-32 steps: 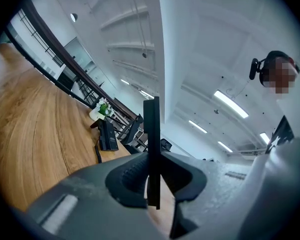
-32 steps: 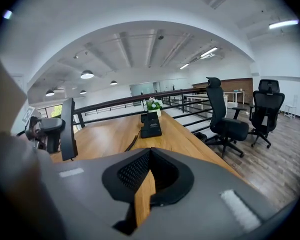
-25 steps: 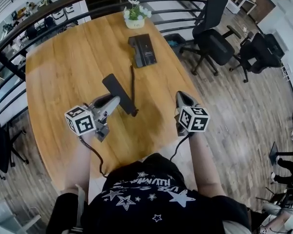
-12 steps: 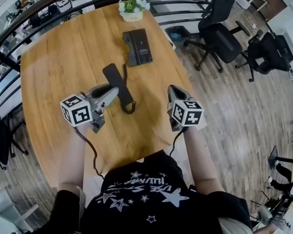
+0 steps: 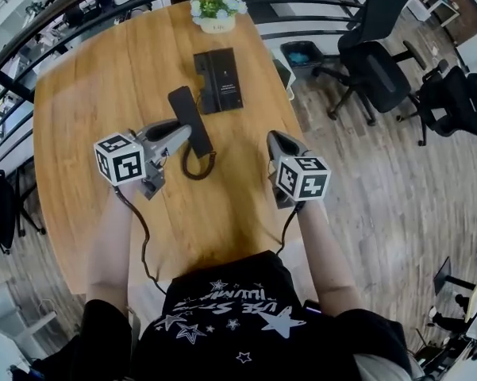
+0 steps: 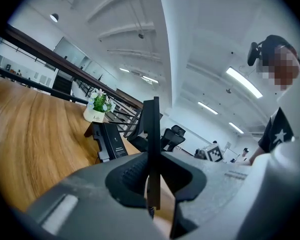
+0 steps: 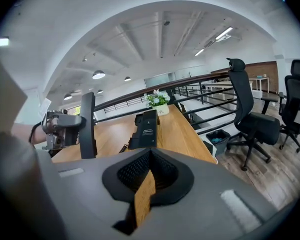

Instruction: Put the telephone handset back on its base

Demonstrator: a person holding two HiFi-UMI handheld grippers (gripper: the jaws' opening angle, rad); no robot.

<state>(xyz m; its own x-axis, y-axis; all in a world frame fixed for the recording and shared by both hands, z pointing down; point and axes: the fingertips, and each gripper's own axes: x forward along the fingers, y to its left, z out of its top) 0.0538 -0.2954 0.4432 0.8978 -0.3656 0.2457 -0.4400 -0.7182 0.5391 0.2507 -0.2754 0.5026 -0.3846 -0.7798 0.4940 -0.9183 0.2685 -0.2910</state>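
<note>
The black handset is clamped on edge in my left gripper, just above the wooden table. Its coiled cord loops down below it. The black base lies flat a short way beyond the handset, near the table's far end. In the left gripper view the handset stands upright between the jaws of the left gripper, with the base ahead to the left. My right gripper hovers at the table's right edge, shut and empty. From the right gripper I see the handset and base.
A small potted plant stands behind the base at the far edge. A railing curves round the table. Black office chairs and a bin stand on the wooden floor to the right.
My left gripper has carried the handset forward, closer to the base, and the cord has bunched into a loop. The right gripper has stayed alongside, still shut.
</note>
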